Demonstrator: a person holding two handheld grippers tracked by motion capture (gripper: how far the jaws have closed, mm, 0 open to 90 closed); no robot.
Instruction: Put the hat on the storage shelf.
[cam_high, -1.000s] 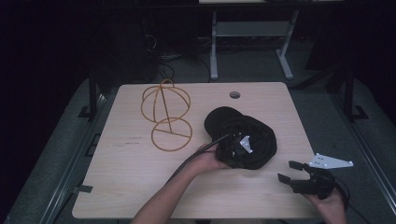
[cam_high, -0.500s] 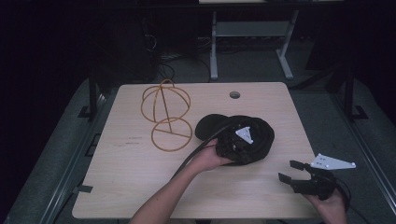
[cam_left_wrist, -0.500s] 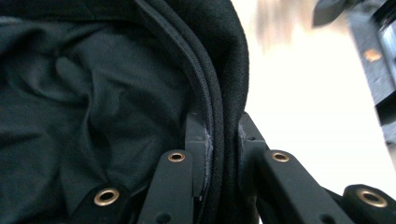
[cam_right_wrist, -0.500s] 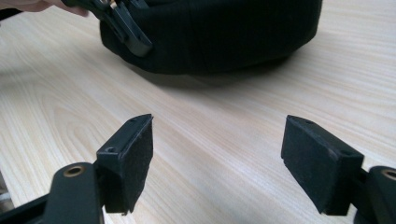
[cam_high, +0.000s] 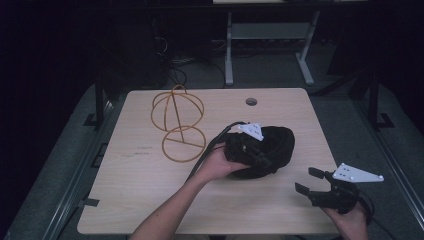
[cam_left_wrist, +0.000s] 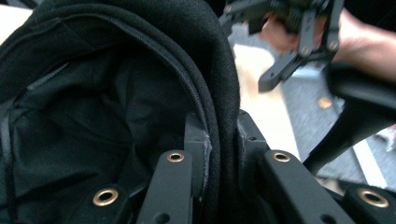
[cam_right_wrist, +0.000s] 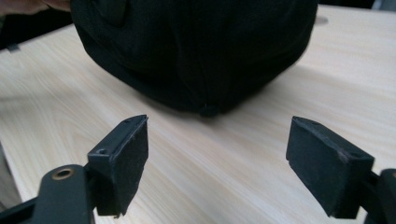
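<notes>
Lifted off the table (cam_high: 150, 200) since before, the black cap (cam_high: 277, 145) hangs pinched by its rim in the left gripper (cam_high: 250, 150) — right gripper (cam_high: 312, 182) just widened, empty — and the thin fabric edge might slip free.

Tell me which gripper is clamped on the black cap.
The left gripper: its jaws pinch the black cap edge. The right gripper stands open, empty.

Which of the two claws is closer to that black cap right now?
The left. The left claw is clamped on the black cap's edge, fabric pinched between its jaws. The right claw hangs open near the table's front right corner, apart from the cap.
</notes>
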